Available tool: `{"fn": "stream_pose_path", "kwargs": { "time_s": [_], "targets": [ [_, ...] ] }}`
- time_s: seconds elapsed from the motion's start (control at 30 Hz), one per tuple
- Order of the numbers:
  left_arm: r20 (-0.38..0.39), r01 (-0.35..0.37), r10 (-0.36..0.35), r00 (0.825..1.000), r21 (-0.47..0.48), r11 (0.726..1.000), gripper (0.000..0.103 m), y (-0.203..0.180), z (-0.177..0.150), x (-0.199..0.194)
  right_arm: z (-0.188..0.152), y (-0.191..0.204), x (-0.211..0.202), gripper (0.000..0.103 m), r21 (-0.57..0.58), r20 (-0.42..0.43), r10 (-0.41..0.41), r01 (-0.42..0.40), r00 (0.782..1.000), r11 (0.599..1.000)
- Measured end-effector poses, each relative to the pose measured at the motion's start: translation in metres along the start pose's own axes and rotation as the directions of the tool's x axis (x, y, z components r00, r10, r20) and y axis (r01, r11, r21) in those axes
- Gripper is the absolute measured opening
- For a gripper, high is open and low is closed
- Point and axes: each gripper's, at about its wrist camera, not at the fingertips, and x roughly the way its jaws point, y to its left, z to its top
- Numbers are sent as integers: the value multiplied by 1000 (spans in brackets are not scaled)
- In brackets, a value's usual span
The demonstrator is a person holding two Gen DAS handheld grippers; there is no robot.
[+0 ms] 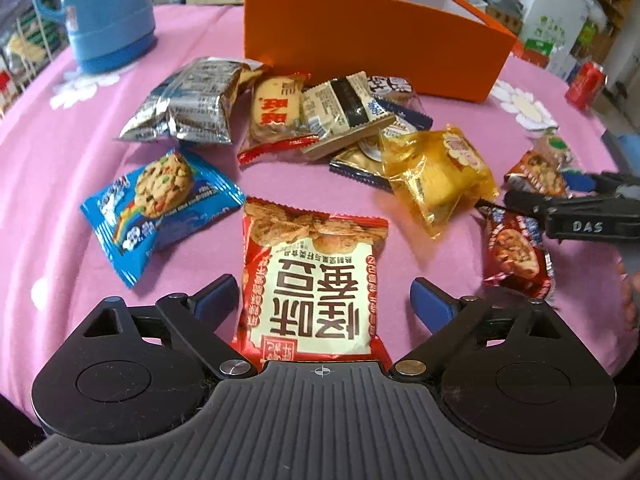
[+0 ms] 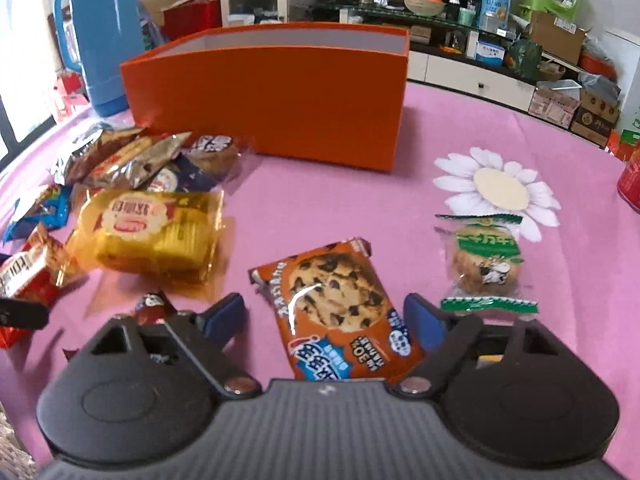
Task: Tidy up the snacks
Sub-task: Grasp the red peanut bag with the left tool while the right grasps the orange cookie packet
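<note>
Snack packets lie scattered on a pink tablecloth in front of an orange box (image 1: 360, 48) (image 2: 272, 100) with an open top. My left gripper (image 1: 324, 300) is open, its blue pads on either side of a red and cream packet (image 1: 316, 280) without touching it. My right gripper (image 2: 326, 316) is open around an orange chocolate-chip cookie packet (image 2: 340, 312) lying flat on the cloth. In the left wrist view the right gripper's black fingers (image 1: 532, 206) reach in from the right edge, above a red cookie packet (image 1: 516, 252).
A blue cookie packet (image 1: 160, 204), a silver packet (image 1: 188, 104), a yellow packet (image 1: 436, 172) (image 2: 152, 232) and a clear green-trimmed packet (image 2: 486, 260) lie around. A blue thermos (image 1: 108, 12) (image 2: 100, 40) stands left of the box. A red can (image 1: 586, 84) stands at the far right.
</note>
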Motion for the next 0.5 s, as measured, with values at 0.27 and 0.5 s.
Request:
{"fn": "stream_pose_path", "kwargs": {
  "time_s": [0.27,0.5],
  "targets": [
    [35,-67,65,997,78,995,60,-10,-4,5,-5,2,2,93,7,24,-2,2,1000,1000],
    [77,3,-3,997,-3,1000,26,7,7,-21,-6,-14,-34,50,155,55,-11,2,998,988]
  ]
}}
